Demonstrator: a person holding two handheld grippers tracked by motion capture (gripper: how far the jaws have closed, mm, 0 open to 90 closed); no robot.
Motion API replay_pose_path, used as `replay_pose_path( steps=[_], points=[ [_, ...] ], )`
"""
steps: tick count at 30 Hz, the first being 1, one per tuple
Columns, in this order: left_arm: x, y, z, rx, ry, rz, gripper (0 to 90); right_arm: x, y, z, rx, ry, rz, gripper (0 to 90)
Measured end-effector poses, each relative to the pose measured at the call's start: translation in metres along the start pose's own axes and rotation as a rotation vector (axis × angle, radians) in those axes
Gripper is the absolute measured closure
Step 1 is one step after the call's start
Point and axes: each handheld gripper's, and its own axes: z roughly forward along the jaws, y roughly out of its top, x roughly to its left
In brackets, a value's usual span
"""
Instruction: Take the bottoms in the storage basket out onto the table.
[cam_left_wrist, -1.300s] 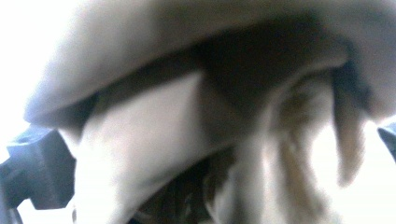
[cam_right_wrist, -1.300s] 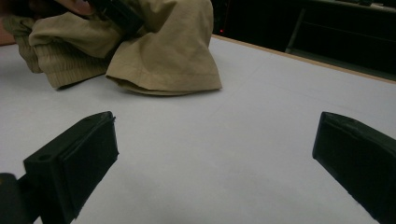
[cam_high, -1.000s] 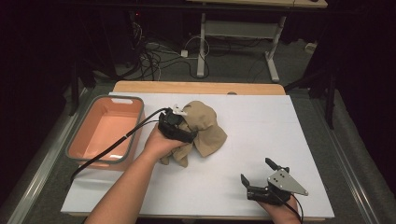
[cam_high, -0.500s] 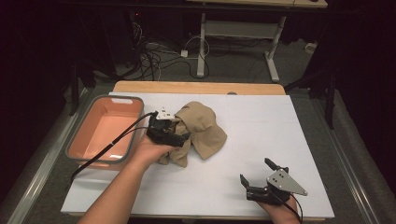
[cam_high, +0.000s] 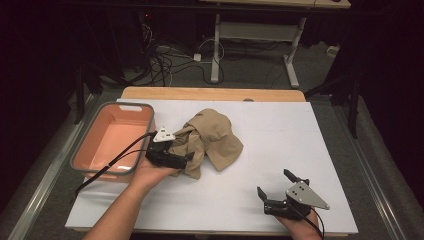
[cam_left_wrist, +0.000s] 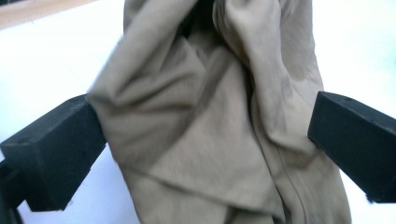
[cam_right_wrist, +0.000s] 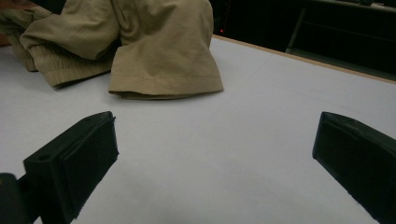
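Left tool (cam_high: 187, 157) is at the near-left edge of the tan garment (cam_high: 212, 142), jaws spread wide w/ crumpled cloth bunched between them; in the left gripper view the fabric (cam_left_wrist: 210, 126) sits across the gap, touching or nearly touching both jaws, but nothing is pinched yet. Right tool (cam_high: 276, 187) rests low at the near-right corner of the white bench (cam_high: 310, 145), jaws apart, nothing between them, well clear of the garment, which it faces from a distance (cam_right_wrist: 159, 51). Garment lies in a rumpled heap approx mid-bench, just right of the pink tub (cam_high: 112, 140), not inside it. Progress, as I judge it: early. Left tool is lined up for a grab but hasn't closed; cloth isn't lifted, spread or folded, and the tub holds no cloth. Left to do: close on the fabric, then whatever handling follows; right tool prob needs to come in too.
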Motion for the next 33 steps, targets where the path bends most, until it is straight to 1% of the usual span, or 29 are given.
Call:
replay_pose_path(
  steps=[3, 8, 9, 18, 20, 24, 25, 26, 27, 29, 31, 33],
  points=[
    [-0.002, -0.008, -0.002, -0.006, 0.003, 0.004, 0.0, 0.000, 0.000, 0.000, 0.000, 0.000, 0.001, 1.2],
    [-0.007, -0.021, -0.006, -0.012, -0.004, 0.011, 0.0, 0.000, 0.000, 0.000, -0.002, 0.000, 0.001, 1.2],
    [-0.009, -0.025, -0.007, -0.019, -0.006, 0.012, 0.0, 0.000, 0.000, 0.000, -0.002, 0.000, 0.001, 1.2],
    [-0.018, -0.047, -0.017, -0.044, -0.028, 0.005, 0.0, 0.001, 0.000, 0.000, -0.004, 0.001, -0.001, 1.2],
    [-0.021, -0.052, -0.020, -0.054, -0.031, 0.008, 0.0, 0.001, 0.001, 0.000, -0.005, 0.002, -0.001, 1.2],
    [-0.026, -0.062, -0.027, -0.089, -0.050, -0.001, 0.0, 0.002, 0.000, 0.000, -0.006, 0.004, -0.001, 1.2],
    [-0.027, -0.065, -0.030, -0.097, -0.055, -0.009, 0.0, 0.002, 0.001, 0.000, -0.008, 0.005, -0.001, 1.2],
    [-0.027, -0.068, -0.032, -0.099, -0.058, -0.012, 0.0, 0.002, 0.001, -0.001, -0.010, 0.006, 0.000, 1.1],
    [-0.029, -0.072, -0.035, -0.107, -0.059, -0.011, 0.0, 0.003, 0.001, -0.001, -0.011, 0.006, 0.001, 1.2],
    [-0.032, -0.076, -0.040, -0.119, -0.054, 0.004, 0.0, 0.003, 0.001, -0.001, -0.015, 0.006, 0.001, 1.2],
    [-0.034, -0.080, -0.046, -0.142, -0.068, -0.006, 0.0, 0.003, 0.001, -0.002, -0.019, 0.006, 0.001, 1.1],
    [-0.034, -0.084, -0.051, -0.161, -0.070, -0.015, 0.0, 0.004, 0.001, -0.002, -0.021, 0.008, 0.005, 1.1]
  ],
)
